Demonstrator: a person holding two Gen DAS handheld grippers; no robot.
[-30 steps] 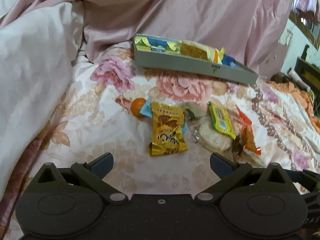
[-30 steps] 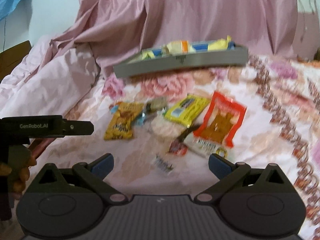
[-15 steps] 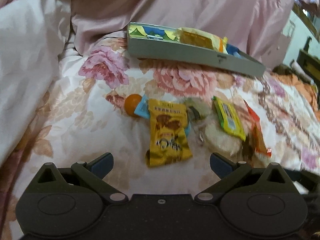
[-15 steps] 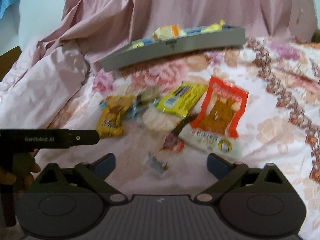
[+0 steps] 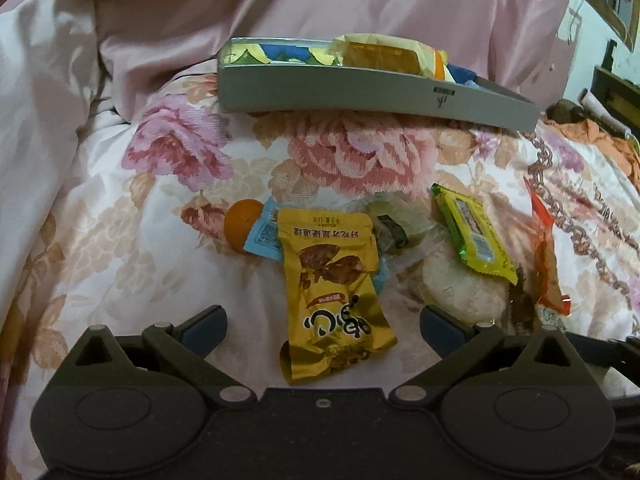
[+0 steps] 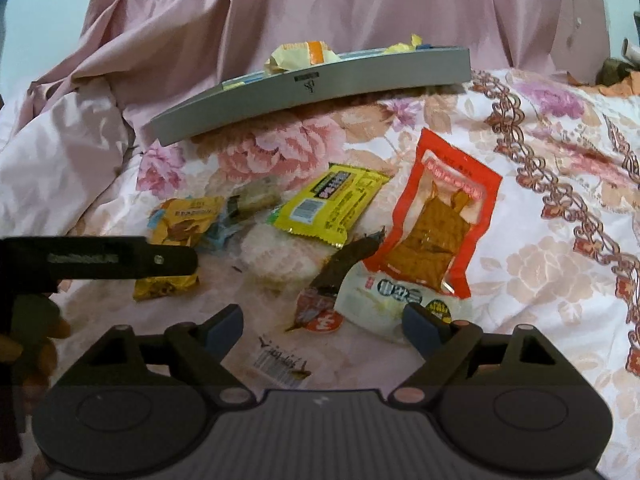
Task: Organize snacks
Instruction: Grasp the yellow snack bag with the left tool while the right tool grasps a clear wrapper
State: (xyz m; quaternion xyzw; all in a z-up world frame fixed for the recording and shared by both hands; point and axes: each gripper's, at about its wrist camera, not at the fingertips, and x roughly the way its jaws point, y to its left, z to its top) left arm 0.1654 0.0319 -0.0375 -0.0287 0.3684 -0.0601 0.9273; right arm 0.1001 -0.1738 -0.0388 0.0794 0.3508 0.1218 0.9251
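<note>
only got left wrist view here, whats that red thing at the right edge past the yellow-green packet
Observer: The right wrist view shows a red packet lying flat, with a clear window over brown slabs.
Operator: anything under it
Observer: Its near end overlaps a white packet with green print.
Operator: anything loose nearer than that
Observer: A small barcode scrap lies on the bedspread, apart from the pile.
</note>
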